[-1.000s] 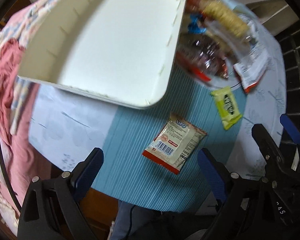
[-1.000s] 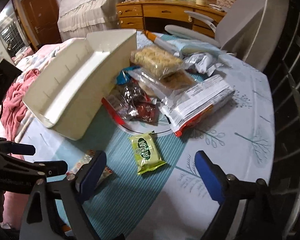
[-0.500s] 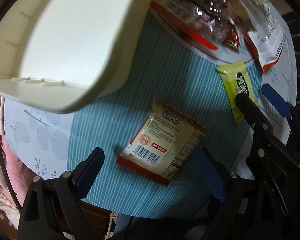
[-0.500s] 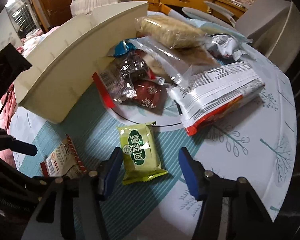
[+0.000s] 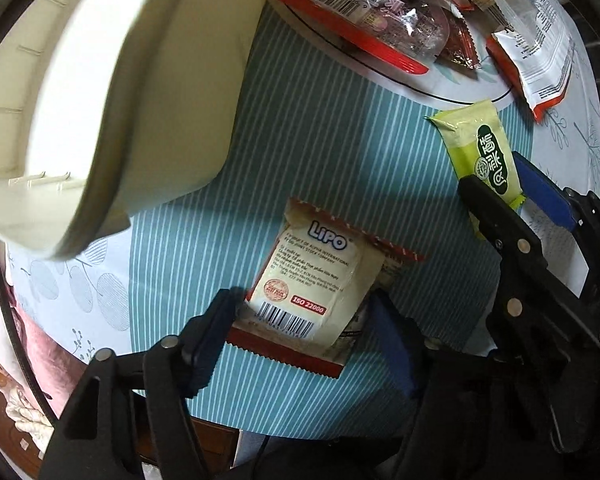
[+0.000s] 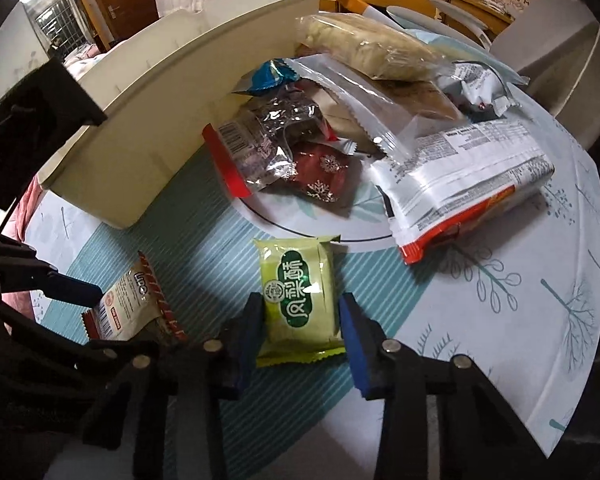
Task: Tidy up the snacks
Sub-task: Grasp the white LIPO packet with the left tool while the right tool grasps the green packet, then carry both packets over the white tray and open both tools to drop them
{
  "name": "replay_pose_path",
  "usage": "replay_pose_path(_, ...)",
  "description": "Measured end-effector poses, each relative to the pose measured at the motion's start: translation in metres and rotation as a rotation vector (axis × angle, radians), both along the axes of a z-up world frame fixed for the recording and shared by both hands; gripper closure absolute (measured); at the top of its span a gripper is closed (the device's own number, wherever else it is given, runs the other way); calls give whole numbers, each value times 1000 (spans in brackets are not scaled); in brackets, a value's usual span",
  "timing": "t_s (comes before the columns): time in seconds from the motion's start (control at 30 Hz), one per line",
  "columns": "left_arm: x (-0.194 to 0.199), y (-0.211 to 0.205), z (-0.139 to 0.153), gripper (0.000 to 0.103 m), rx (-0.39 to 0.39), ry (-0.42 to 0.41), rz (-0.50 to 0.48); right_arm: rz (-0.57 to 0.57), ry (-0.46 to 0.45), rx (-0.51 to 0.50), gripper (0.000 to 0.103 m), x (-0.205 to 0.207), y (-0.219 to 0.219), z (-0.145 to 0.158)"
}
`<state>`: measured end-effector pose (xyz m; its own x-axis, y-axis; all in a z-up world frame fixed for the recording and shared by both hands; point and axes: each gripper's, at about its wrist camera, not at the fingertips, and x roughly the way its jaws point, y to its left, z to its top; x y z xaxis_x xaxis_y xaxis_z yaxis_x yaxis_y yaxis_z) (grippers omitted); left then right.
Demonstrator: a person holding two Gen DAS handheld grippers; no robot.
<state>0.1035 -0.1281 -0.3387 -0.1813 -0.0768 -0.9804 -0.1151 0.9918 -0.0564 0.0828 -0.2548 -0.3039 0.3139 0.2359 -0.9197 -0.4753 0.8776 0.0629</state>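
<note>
Snack packets beside cream tray (image 6: 148, 128), two grippers closing.
Left gripper (image 5: 304, 320) straddles the Lipo packet (image 5: 316, 280), lying just in front of the tray; right gripper (image 6: 300, 332) straddles the green packet (image 6: 298, 296), farther from the tray (pads at both packets' edges, jaws not yet clenched). Remaining snack pile (image 6: 360, 120) lies against the tray's side.
</note>
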Motion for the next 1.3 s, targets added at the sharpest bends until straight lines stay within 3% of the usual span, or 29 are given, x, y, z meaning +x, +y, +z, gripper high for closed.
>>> replay_pose_path(0.27, 4, -2, 6, 53, 2, 6, -25, -64, 30, 25, 65, 9, -16, 4)
replay_pose_path(0.47, -1, -9, 5, 54, 29, 41, -42, -107, 35, 38, 65, 13, -28, 17)
replay_pose_path(0.67, -4, -20, 26, 54, 51, 27, -63, -122, 19, 51, 65, 15, -35, 42)
replay_pose_path(0.93, -6, -35, 96, 54, 77, -88, -124, -104, -37, 100, 65, 8, -33, 88)
replay_pose_path(1.2, 2, 3, 198, 54, 56, -285, -193, -108, -125, 107, 65, 4, -15, 129)
replay_pose_path(1.3, 7, 20, 218, 54, 48, -360, -230, -150, -147, 115, 65, 0, -3, 139)
